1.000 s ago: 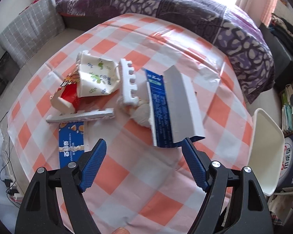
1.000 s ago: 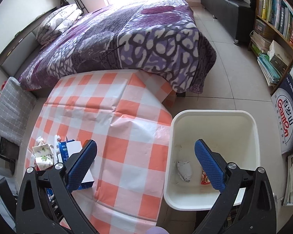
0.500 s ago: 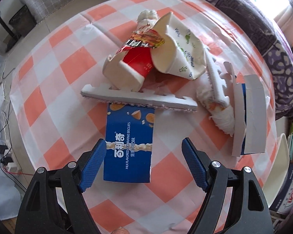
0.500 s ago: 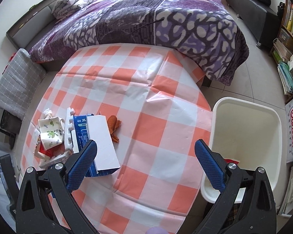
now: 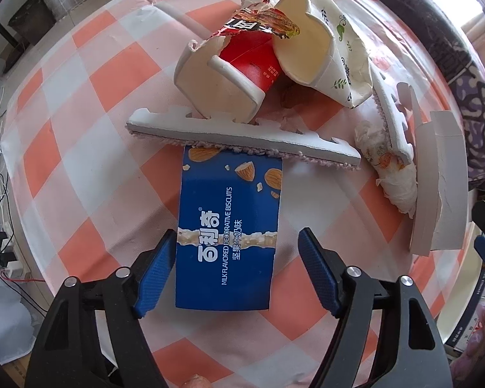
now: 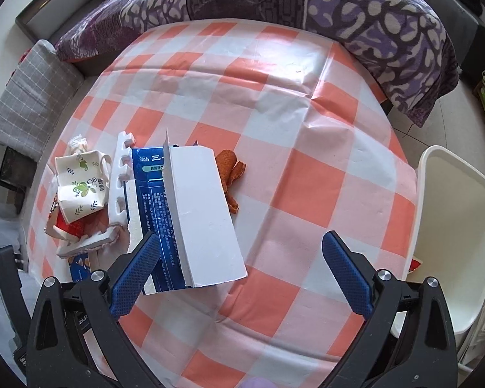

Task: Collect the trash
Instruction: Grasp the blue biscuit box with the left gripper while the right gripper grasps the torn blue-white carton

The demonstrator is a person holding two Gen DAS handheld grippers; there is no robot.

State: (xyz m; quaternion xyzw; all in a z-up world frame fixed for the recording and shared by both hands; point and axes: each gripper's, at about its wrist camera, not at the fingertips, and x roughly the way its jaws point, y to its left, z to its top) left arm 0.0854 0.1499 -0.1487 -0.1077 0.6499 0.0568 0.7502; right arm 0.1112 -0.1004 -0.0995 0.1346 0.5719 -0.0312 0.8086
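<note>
- Left wrist view: the left hand-held gripper [image 5: 236, 268] is pointed straight down over the checked counter [image 5: 90, 135]. Its jaws are partly apart and closing, and the near end of a flat blue biscuit box [image 5: 228, 239] lies between them. The left blue pad [image 5: 156, 268] is seen at the box's edge; whether it touches cannot be told. The right pad stands clear of the box.
- The far end of the box is tucked under a white foam strip [image 5: 242, 137]. Behind the strip a torn red-and-white paper cup [image 5: 223, 80] and a crushed leaf-print paper cup [image 5: 323, 58] lie on their sides, touching. A wad of tissue [image 5: 394, 177] and a white carton [image 5: 436, 181] lie to the right.
- Right wrist view: the right hand-held gripper [image 6: 239, 274] is tilted steeply downward over the counter [image 6: 307, 168], with its jaws wide apart and nothing gripped. The near end of the blue-and-white carton [image 6: 197, 216] lies by the left pad, no contact being discernible.
- An orange peel [image 6: 231, 169] is seen just beyond the carton, and a white bin [image 6: 449, 226] stands off the counter's right edge.
</note>
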